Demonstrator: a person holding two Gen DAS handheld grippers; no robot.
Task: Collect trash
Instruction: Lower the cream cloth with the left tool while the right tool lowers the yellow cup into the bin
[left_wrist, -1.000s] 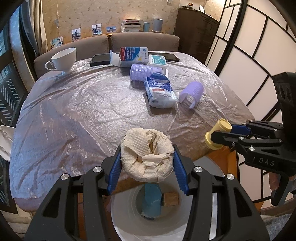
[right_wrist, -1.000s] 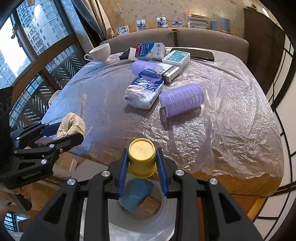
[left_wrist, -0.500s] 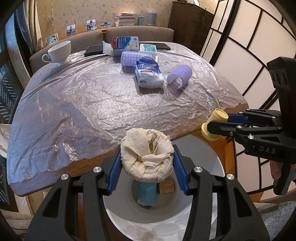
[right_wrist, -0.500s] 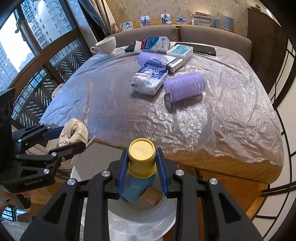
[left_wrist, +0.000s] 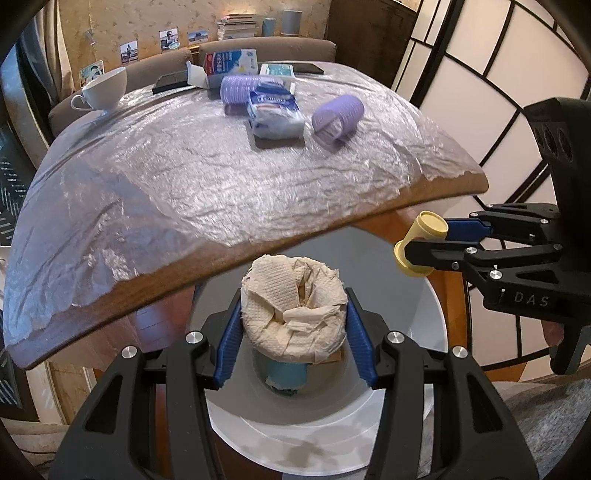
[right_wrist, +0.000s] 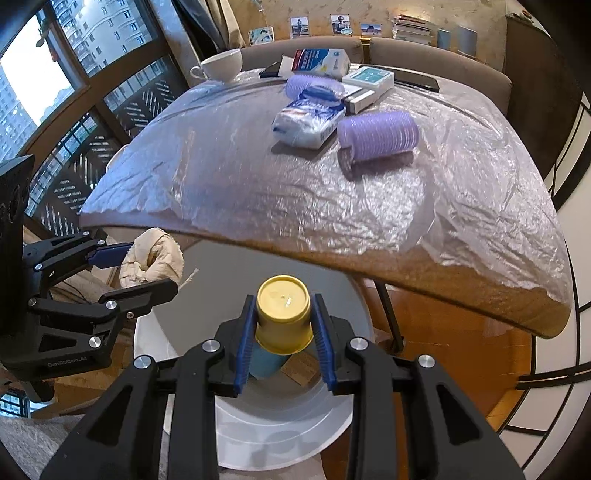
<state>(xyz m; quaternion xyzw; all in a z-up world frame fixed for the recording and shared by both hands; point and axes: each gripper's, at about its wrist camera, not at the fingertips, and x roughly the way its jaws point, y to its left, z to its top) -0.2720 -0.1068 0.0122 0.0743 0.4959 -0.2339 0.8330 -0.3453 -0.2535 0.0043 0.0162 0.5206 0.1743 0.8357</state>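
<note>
My left gripper (left_wrist: 293, 325) is shut on a crumpled beige paper towel wad (left_wrist: 295, 299) and holds it over the open white trash bin (left_wrist: 317, 435) below the table edge. My right gripper (right_wrist: 283, 325) is shut on a small yellow paper cup (right_wrist: 283, 314), also above the bin (right_wrist: 280, 443). In the bin lie a blue cup (right_wrist: 264, 363) and a brown piece (right_wrist: 299, 371). The right gripper with the yellow cup (left_wrist: 421, 243) shows at the right of the left wrist view; the left gripper with the wad (right_wrist: 153, 256) shows at the left of the right wrist view.
The plastic-covered wooden table (left_wrist: 184, 177) holds a tissue pack (left_wrist: 275, 114), two purple cup stacks (left_wrist: 338, 116), a milk carton (left_wrist: 231, 66), a white teacup (left_wrist: 105, 90), a small box (right_wrist: 367, 79) and phones. A paper screen (left_wrist: 498, 96) stands right; windows (right_wrist: 55, 74) left.
Both grippers have drawn back from the table and dropped below its front edge with their loads still held. The bin now shows more fully beneath them.
</note>
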